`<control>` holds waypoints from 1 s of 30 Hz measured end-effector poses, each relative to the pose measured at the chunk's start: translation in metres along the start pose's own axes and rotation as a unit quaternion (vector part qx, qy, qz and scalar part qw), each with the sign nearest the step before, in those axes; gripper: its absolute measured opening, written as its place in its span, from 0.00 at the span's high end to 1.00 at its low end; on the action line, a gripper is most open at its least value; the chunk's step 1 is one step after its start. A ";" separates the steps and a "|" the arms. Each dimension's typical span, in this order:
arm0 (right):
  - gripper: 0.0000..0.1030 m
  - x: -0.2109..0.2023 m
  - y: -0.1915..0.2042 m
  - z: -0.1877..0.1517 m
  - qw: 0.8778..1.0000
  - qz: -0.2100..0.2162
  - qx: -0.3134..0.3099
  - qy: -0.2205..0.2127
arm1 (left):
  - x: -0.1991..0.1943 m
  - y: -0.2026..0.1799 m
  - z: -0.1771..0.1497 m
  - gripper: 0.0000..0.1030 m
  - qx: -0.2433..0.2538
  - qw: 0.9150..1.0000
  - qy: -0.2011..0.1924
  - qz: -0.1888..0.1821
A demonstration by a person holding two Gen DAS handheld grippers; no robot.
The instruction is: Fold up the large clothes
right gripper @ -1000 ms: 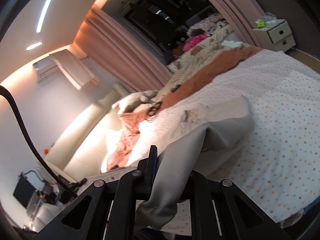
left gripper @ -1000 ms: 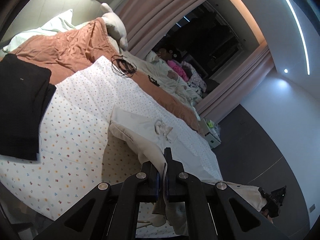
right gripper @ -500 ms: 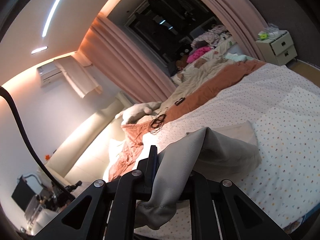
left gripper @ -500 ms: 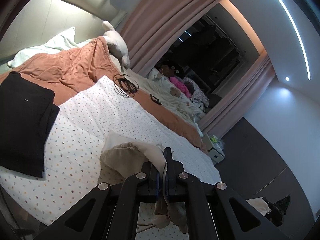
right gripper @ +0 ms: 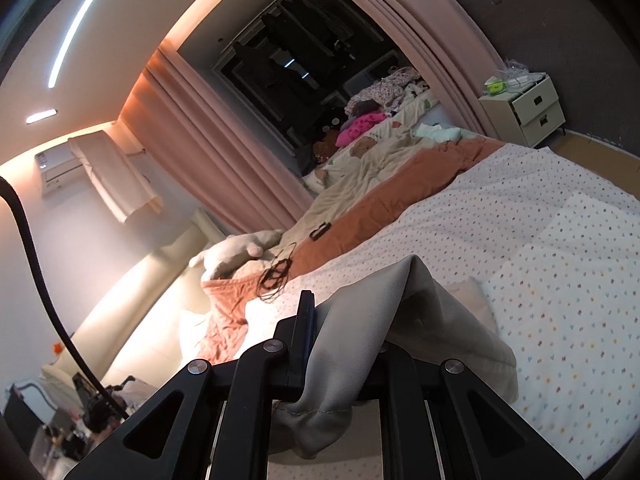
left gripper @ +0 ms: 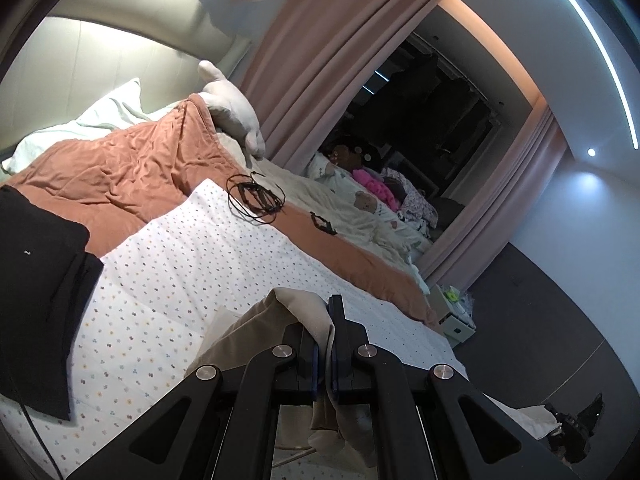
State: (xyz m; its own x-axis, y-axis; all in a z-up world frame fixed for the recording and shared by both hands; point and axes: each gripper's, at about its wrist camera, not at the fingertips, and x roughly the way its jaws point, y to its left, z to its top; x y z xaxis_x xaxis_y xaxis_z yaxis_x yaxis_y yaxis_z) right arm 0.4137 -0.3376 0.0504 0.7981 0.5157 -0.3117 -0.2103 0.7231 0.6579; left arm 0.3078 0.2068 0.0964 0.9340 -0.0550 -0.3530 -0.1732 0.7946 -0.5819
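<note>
1. One beige garment (left gripper: pixel 256 332) is in play, bunched low in the centre of both frames over the dotted sheet (left gripper: pixel 172 280) of the bed.
2. One folded black garment (left gripper: pixel 36 300) lies at the left edge of the left wrist view, on the same sheet and well apart from the beige one.
3. One rust-coloured quilt (left gripper: pixel 124 172) runs from the upper left of that view toward the right centre, with one coil of black cord (left gripper: pixel 254 198) on its edge and one small black item (left gripper: pixel 323 224) just beyond.
4. One white plush toy (left gripper: pixel 234 108) sits at the head of the bed, beside the pink curtain (left gripper: pixel 320 60).
5. One nightstand (right gripper: pixel 528 110) with two drawers stands at the upper right of the right wrist view.
6. Two grippers are at work. The left gripper (left gripper: pixel 327 344) has its jaws pressed nearly together, with only a thin fold of the beige garment between them; loose cloth hangs below the jaws.
7. The right gripper (right gripper: pixel 340 344) is closed down on a thicker wad of the same garment (right gripper: pixel 400 320), which rises to a peak above the jaws and drapes over the right finger, hiding it; a hem hangs below.
8. The garment's far part rests on the sheet (right gripper: pixel 540 240).
</note>
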 end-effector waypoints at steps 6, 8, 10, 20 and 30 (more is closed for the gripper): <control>0.88 0.042 -0.007 0.016 0.999 -0.027 -0.017 0.001 | 0.050 0.006 0.007 0.96 0.011 1.000 0.011 0.027; 0.88 0.056 -0.010 0.018 0.999 -0.037 -0.025 0.005 | 0.069 0.007 0.008 0.96 0.020 0.999 0.014 0.038; 0.88 0.072 -0.015 0.019 0.998 -0.046 -0.032 0.009 | 0.088 0.011 0.007 0.96 0.025 0.998 0.018 0.050; 0.88 0.165 -0.057 0.014 0.994 -0.089 -0.038 0.056 | 0.193 0.049 -0.006 0.96 0.019 0.992 0.078 0.094; 0.88 0.240 -0.103 -0.006 0.982 -0.153 -0.018 0.108 | 0.284 0.091 -0.039 0.96 0.005 0.978 0.159 0.138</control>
State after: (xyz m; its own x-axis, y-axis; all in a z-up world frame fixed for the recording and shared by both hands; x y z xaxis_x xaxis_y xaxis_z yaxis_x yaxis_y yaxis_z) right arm 0.6235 -0.2861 -0.0961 0.6888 0.3545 -0.6323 -0.0029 0.8736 0.4866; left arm 0.5450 0.2403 -0.0854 0.7071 -0.0220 -0.7068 -0.4003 0.8114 -0.4258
